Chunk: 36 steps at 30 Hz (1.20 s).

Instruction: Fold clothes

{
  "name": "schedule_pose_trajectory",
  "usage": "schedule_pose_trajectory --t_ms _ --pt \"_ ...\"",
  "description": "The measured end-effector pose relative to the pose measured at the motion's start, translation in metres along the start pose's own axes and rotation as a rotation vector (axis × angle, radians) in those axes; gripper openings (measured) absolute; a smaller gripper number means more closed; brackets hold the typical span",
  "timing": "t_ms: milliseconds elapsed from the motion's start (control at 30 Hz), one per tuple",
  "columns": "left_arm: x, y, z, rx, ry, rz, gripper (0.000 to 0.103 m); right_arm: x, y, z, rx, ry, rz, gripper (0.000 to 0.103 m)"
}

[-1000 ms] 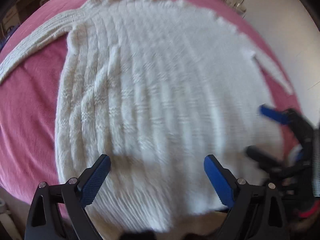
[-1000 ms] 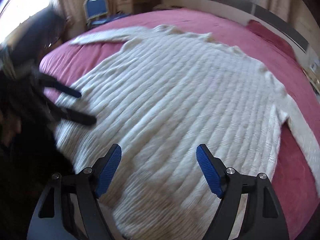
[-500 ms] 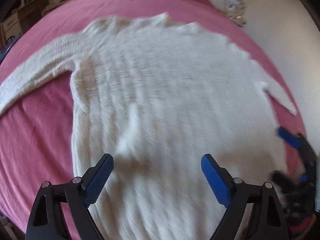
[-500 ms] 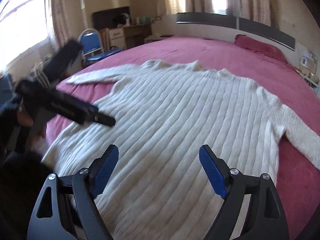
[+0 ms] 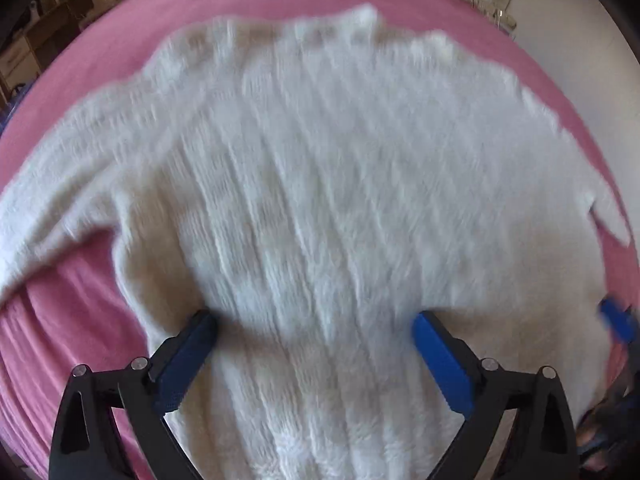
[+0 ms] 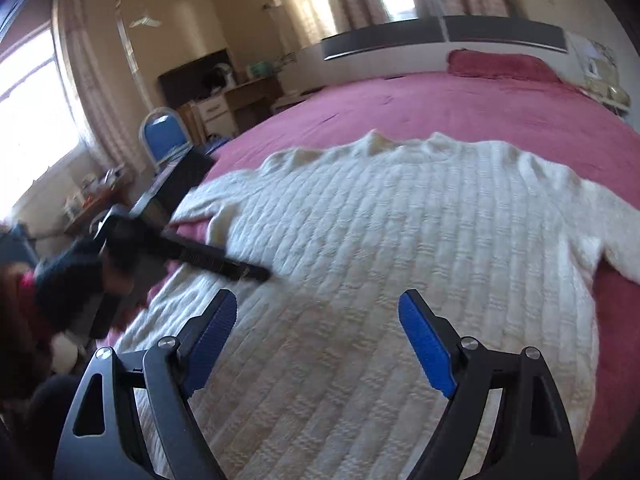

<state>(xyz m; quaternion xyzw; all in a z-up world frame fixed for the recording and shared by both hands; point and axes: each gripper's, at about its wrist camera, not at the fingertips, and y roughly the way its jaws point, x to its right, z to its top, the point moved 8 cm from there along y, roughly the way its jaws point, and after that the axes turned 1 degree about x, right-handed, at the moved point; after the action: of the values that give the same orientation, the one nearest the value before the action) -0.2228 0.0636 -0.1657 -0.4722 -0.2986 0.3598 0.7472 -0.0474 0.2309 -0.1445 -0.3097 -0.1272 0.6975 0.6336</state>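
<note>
We see the bed (image 6: 460,120) in its pink cover filling most of the room, a white knit sweater (image 6: 380,248) spread flat across it, sleeves out to both sides. Nothing lies on the sweater. Beyond the bed stand curtained windows, a dark desk (image 6: 224,84) and a blue chair (image 6: 164,136). Both claws hover over the hem end — the left gripper (image 5: 314,356) released and empty, the right gripper (image 6: 318,332) likewise spread wide, gripping nothing.
</note>
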Motion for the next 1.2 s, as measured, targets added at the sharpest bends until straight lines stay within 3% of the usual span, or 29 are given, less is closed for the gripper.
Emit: schedule_pose_trajectory --t_ms 100,233,300,400,467,533,567,667,733,800,900,967,1033,1133,1200 --pt "-0.012 -0.023 0.033 0.095 0.008 0.014 0.094 -0.006 0.003 0.001 0.004 -0.003 0.026 0.086" --pt "-0.070 0.016 0.063 0.038 -0.105 0.040 0.094 -0.012 0.002 0.004 0.029 0.014 0.061 0.086" --pt "-0.089 0.028 0.075 0.042 -0.145 0.013 0.101 -0.010 0.002 0.005 0.033 0.011 0.055 0.086" --pt "-0.098 0.013 0.090 0.083 -0.212 -0.034 0.098 0.004 0.008 0.003 0.011 0.034 0.021 0.086" --pt "-0.091 -0.018 0.100 0.181 -0.227 -0.091 0.093 0.013 0.009 0.004 0.022 0.084 0.020 0.086" --pt "-0.090 -0.027 0.110 0.227 -0.205 -0.059 0.093 0.021 0.009 0.007 0.049 0.133 0.014 0.086" --pt "-0.091 -0.013 0.113 0.194 -0.193 -0.033 0.093 0.025 0.009 0.010 0.061 0.159 0.015 0.086" --pt "-0.114 0.032 0.112 0.088 -0.165 0.053 0.093 0.028 0.014 0.016 0.075 0.201 0.022 0.087" --pt "-0.122 0.030 0.111 0.115 -0.159 0.086 0.094 0.024 0.017 0.019 0.056 0.189 0.020 0.087" --pt "-0.126 0.017 0.113 0.164 -0.185 0.107 0.087 0.018 0.015 0.025 0.066 0.157 0.021 0.087" --pt "-0.104 -0.012 0.119 0.263 -0.186 0.016 0.087 0.014 0.014 0.034 0.082 0.131 0.024 0.087" --pt "-0.087 -0.001 0.120 0.225 -0.138 -0.011 0.087 0.013 0.019 0.041 0.085 0.125 0.034 0.087" --pt "-0.086 0.025 0.115 0.154 -0.118 0.020 0.087 0.012 0.024 0.048 0.088 0.112 0.042 0.087" --pt "-0.109 0.028 0.110 0.158 -0.163 0.022 0.086 0.010 0.028 0.049 0.078 0.078 0.030 0.087" --pt "-0.115 0.008 0.112 0.195 -0.227 0.008 0.083 0.011 0.029 0.048 0.072 0.067 0.020 0.087"
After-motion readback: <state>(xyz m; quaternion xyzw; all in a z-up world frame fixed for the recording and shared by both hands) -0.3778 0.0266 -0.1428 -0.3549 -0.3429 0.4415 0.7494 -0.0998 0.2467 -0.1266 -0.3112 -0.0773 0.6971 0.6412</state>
